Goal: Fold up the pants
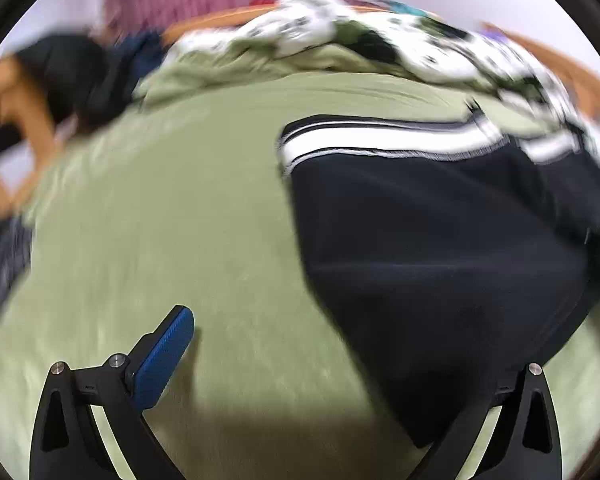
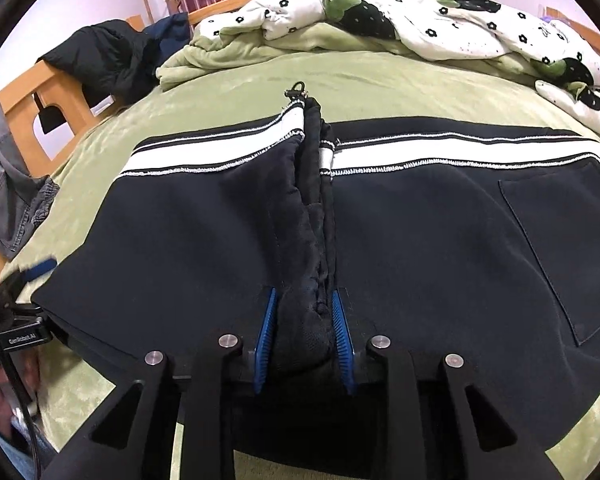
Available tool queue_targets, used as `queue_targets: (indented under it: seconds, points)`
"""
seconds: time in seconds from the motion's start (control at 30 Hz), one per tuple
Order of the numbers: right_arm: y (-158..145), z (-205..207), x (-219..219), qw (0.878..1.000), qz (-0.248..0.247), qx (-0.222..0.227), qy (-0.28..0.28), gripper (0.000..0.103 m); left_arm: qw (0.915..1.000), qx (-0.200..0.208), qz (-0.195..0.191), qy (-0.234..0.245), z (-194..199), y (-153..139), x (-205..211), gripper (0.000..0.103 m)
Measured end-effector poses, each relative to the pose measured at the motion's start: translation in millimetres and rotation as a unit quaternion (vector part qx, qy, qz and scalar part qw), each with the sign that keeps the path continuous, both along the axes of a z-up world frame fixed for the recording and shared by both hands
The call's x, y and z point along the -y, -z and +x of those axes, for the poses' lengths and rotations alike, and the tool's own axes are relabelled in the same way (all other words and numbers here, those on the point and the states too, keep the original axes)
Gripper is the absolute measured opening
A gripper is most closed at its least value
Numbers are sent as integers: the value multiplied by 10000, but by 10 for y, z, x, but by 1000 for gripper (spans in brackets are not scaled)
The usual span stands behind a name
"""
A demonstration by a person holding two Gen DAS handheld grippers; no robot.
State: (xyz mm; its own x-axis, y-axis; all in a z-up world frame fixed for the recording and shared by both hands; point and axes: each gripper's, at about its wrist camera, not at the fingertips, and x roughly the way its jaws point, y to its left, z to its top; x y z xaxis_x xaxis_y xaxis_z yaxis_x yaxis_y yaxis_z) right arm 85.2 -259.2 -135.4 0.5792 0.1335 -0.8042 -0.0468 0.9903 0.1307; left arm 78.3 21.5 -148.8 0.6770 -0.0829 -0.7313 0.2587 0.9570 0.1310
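Observation:
Black pants [image 2: 440, 240] with a white-striped waistband [image 2: 420, 156] lie spread on the green bed sheet [image 2: 228, 92]. My right gripper [image 2: 305, 316] is shut on a bunched fold of the pants at the middle seam, near the bed's front edge. In the blurred left wrist view the pants [image 1: 440, 248] lie to the right. My left gripper [image 1: 328, 344] is open; its left blue pad [image 1: 164, 356] hovers over bare sheet and the right finger is hidden under the pants' edge. The left gripper also shows at the pants' left edge in the right wrist view [image 2: 32, 280].
A crumpled white flowered duvet [image 2: 440, 20] and a green blanket [image 2: 228, 56] lie at the head of the bed. A wooden bed rail [image 2: 24, 108] with a black jacket [image 2: 96, 64] and grey jeans [image 2: 8, 192] stands at the left.

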Motion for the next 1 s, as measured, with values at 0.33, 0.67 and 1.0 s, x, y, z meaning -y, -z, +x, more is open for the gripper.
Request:
queue_targets:
  seconds: [0.33, 0.67, 1.0]
  points:
    - [3, -4, -37, 9999, -122, -15, 50, 28, 9962, -525, -692, -38, 79, 120, -160, 103]
    - [13, -15, -126, 9989, -460, 75, -18, 28, 9966, -513, -644, -40, 74, 103, -142, 103]
    - [39, -47, -123, 9987, -468, 174, 93, 29, 9965, -519, -649, -38, 73, 107, -150, 103]
